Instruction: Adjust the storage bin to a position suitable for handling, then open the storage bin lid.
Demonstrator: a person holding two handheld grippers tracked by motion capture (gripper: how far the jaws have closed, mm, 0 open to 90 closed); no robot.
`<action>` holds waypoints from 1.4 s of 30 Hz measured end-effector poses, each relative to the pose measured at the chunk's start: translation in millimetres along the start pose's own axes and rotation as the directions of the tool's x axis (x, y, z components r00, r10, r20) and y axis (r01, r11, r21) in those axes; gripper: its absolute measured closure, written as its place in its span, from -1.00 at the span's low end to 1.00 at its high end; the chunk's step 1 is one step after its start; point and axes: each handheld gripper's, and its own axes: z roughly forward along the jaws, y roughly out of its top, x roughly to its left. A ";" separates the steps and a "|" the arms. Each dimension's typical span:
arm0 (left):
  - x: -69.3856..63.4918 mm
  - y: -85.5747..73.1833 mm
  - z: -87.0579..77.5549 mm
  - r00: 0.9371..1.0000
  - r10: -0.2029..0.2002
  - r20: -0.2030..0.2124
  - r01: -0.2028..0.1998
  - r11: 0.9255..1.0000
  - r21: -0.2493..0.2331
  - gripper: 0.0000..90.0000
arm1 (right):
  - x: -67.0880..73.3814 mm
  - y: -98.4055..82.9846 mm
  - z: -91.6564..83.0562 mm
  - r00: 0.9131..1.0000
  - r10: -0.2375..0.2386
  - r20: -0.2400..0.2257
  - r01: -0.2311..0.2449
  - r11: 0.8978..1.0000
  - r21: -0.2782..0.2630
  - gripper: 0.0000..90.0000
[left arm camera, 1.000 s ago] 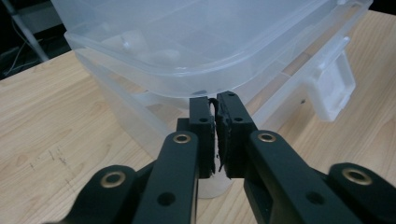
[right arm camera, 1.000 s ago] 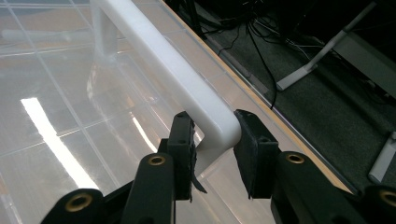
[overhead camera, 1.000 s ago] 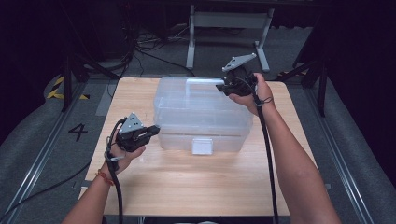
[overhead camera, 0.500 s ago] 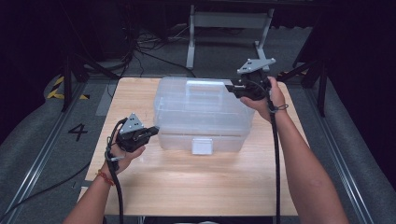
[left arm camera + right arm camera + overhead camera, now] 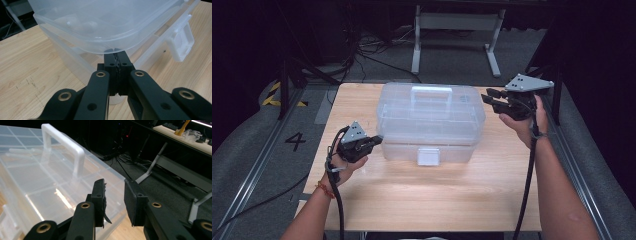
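Left gripper (image 5: 373, 142), jaws clenched empty, touched the clear storage box (image 5: 430, 119) at its left corner; right gripper (image 5: 490, 99), released, sat just beside its right end.

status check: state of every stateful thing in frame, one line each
clear plastic box: upright on the table, lid down over the base
front latch: hanging down against the front wall; cannot tell if locked
lid handle: lying flat on the lid
left gripper: jaws shut, tips at the box's left front corner under the lid's rim
right gripper: jaws open, holding nothing, just off the box's right back corner
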 end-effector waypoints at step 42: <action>0.8 4.5 -2.3 1.000 0.019 0.000 -0.019 1.000 -0.013 0.99 | 34.2 -120.3 11.0 0.995 -0.017 -0.097 0.024 0.997 0.076 0.26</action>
